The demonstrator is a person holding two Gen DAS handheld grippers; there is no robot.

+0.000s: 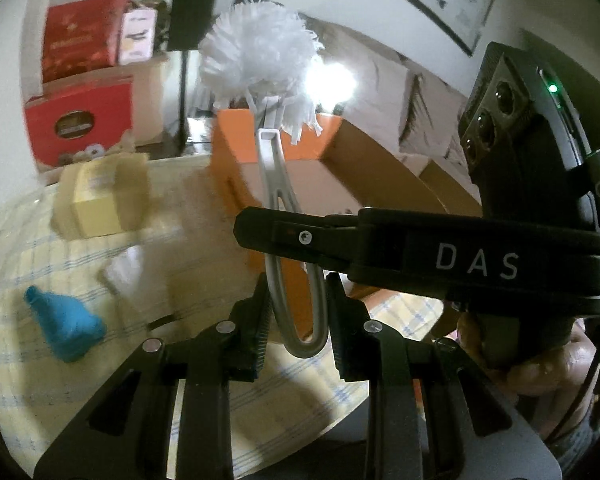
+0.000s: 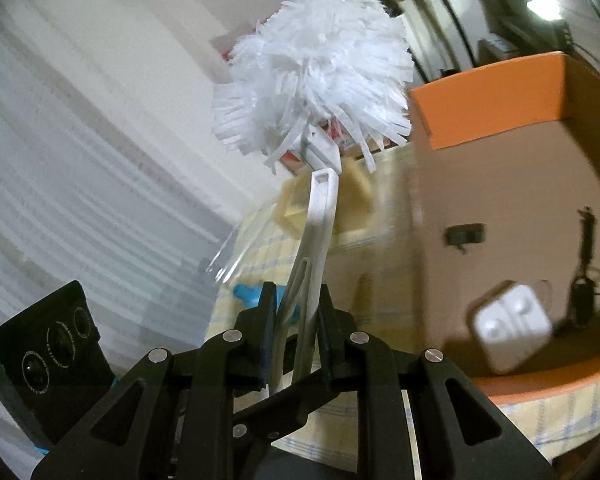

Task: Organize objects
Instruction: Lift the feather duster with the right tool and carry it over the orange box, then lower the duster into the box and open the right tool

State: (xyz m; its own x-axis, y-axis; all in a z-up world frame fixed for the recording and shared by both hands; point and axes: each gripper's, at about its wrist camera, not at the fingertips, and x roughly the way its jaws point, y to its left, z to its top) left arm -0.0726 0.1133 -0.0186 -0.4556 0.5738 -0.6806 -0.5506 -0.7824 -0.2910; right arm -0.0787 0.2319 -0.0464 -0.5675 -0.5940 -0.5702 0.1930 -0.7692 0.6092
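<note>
A duster with a fluffy white head [image 1: 260, 52] and a looped grey-white handle [image 1: 278, 184] is held tilted in the air above the table. My left gripper [image 1: 298, 320] is shut on the bottom loop of the handle. Higher up, my right gripper [image 1: 284, 236] crosses the handle from the right. In the right wrist view the duster head [image 2: 320, 64] points up and away, and my right gripper [image 2: 296, 312] is shut on the handle [image 2: 320, 216]. The left gripper's camera housing [image 2: 48, 352] shows at the lower left.
An open orange box [image 2: 488, 100] stands to the right, holding a white earphone case [image 2: 512, 328] and a black cable [image 2: 584, 280]. On the checked tablecloth [image 1: 40, 248] lie a blue object [image 1: 64, 324], a beige box [image 1: 100, 196] and a white packet [image 1: 124, 272]. Red boxes [image 1: 80, 128] are stacked behind.
</note>
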